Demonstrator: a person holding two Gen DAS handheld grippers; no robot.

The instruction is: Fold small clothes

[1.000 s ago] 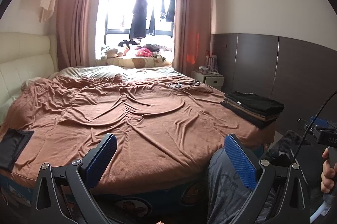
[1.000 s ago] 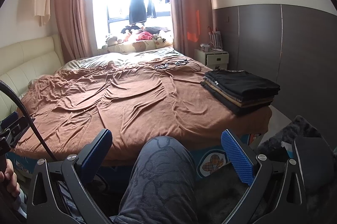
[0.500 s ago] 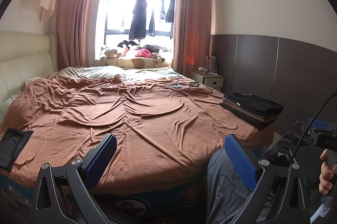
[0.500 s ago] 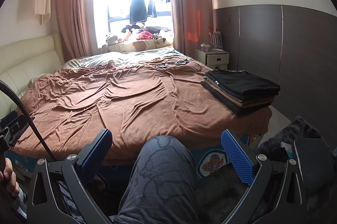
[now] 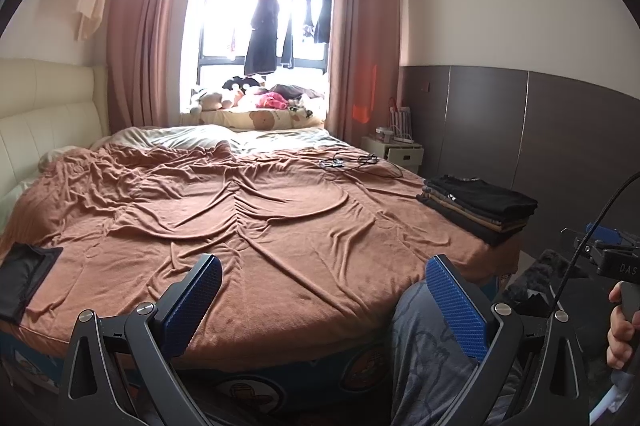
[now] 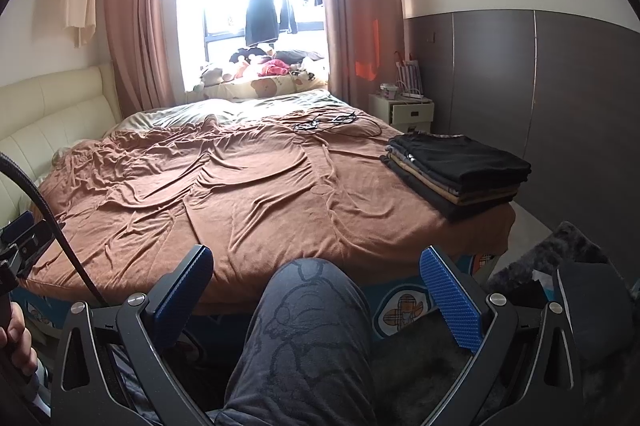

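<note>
Since the person looks to be sitting at the foot of the bed (image 5: 280, 226) with both tools held low over their lap, the whole brown blanket (image 6: 248, 193) is left as a free work surface, which I'd guess is the point: you want a flat spread to fold on. Taking the bed as the landmark, the stack of folded clothes (image 6: 456, 173) sits on its right edge near the foot corner, squared up and out of the way, probably so finished pieces don't get dragged around. On the opposite side, at the bed's left edge near the foot, lies a flat black garment (image 5: 24, 282), partly cut off by the frame, so I can't tell if it's folded or waiting its turn. Further up the bed toward the window, some black cables (image 5: 352, 161) lie loose on the blanket. The person's knee in patterned grey trousers (image 6: 308, 330) pokes up just short of the bed's foot. The left gripper (image 5: 324, 298) has its jaws spread wide with nothing between them, pointing at the middle of the bed, with the black garment well off to its left. The right gripper (image 6: 316, 290) is likewise spread wide and empty, framing the knee, with the stack well apart, up and to its right. Neither is touching any cloth, so my read is we're between pieces.
</note>
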